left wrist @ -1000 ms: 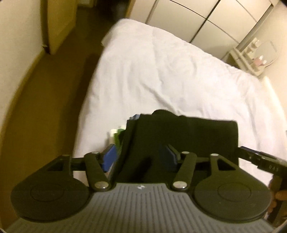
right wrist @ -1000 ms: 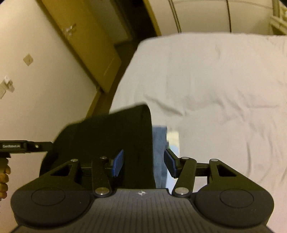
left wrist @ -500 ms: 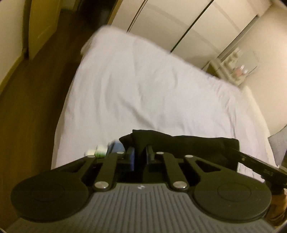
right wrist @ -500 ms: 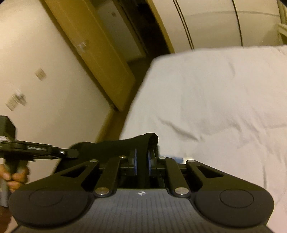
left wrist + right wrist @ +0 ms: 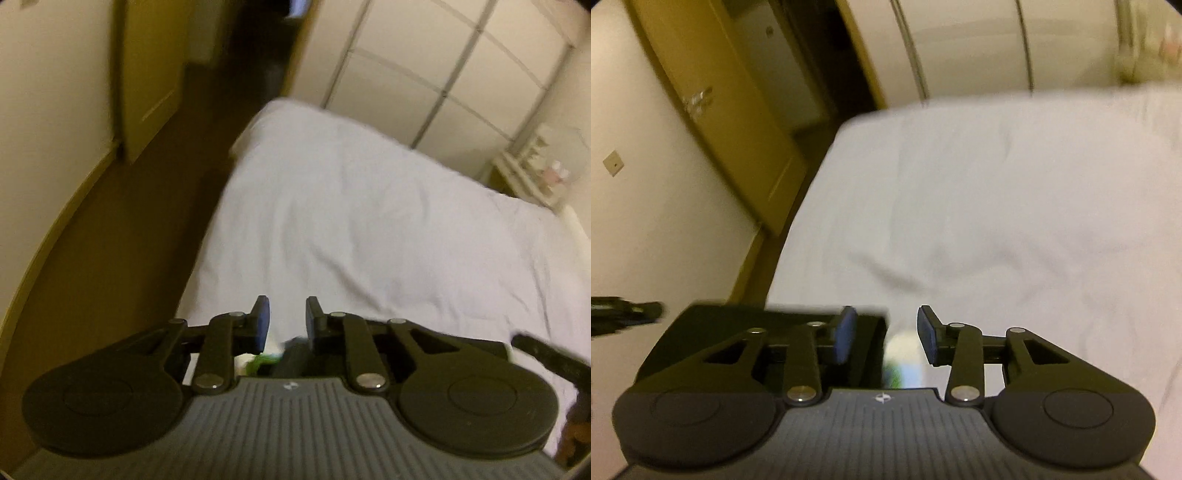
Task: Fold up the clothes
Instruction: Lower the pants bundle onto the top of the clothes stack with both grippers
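Observation:
A folded black garment (image 5: 713, 328) lies at the near edge of the white bed (image 5: 997, 206), mostly hidden behind my right gripper's body. A sliver of it (image 5: 293, 354) shows low between the left fingers. My left gripper (image 5: 287, 321) is open and empty, raised over the bed (image 5: 351, 221). My right gripper (image 5: 886, 334) is open and empty, with the garment's right edge under its left finger. A green and white item (image 5: 258, 362) sits beside the garment. The other gripper's tip shows at the right edge of the left wrist view (image 5: 546, 354) and the left edge of the right wrist view (image 5: 624, 312).
Brown floor (image 5: 122, 251) runs along the bed's left side. A wooden door (image 5: 738, 122) and a dark doorway (image 5: 240, 55) stand beyond it. White wardrobe doors (image 5: 424, 85) are behind the bed, and a small shelf with bottles (image 5: 532, 177) is at the right.
Both grippers were shut on the black garment half a second ago; both have opened, let it go and lifted away. The garment now lies low on the bed.

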The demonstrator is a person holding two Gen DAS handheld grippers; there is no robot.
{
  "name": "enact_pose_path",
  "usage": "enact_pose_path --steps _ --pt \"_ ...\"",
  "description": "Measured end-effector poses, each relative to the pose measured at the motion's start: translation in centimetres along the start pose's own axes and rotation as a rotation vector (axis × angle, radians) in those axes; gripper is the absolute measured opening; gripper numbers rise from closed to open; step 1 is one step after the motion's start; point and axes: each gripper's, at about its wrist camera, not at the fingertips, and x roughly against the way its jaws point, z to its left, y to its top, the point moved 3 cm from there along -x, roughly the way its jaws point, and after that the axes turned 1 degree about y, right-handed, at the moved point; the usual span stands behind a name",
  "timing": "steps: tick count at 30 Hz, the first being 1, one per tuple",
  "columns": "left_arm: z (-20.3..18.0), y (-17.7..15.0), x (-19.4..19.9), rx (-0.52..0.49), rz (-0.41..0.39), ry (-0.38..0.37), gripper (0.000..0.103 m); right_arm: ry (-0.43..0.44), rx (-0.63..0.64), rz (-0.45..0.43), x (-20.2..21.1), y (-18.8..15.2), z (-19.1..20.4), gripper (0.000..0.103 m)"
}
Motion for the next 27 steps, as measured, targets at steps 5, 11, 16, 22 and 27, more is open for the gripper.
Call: enact_pose_path --steps 5,11,16,22,27 --pt "-5.4 -2.0 -2.3 -0.170 0.059 -0.080 0.018 0.074 0.215 -0.020 0.2 -0.6 3.8 0.022" --pt "-3.1 -4.5 -7.2 -0.032 0.096 -0.002 0.004 0.158 0.138 0.188 -5.9 -2.2 2.6 0.022" --pt "-2.8 -4.4 -3.4 -0.030 0.063 0.060 0.004 0.290 0.028 0.126 -2.1 -0.3 0.4 0.027" --pt "-3.7 -7.6 3.9 0.002 0.049 0.134 0.005 0.360 0.200 0.098 5.3 -3.5 2.6 0.029" --pt "-5.7 -12.8 5.5 0.041 0.132 0.159 0.015 0.348 0.409 0.167 7.8 -8.8 5.4 0.029"
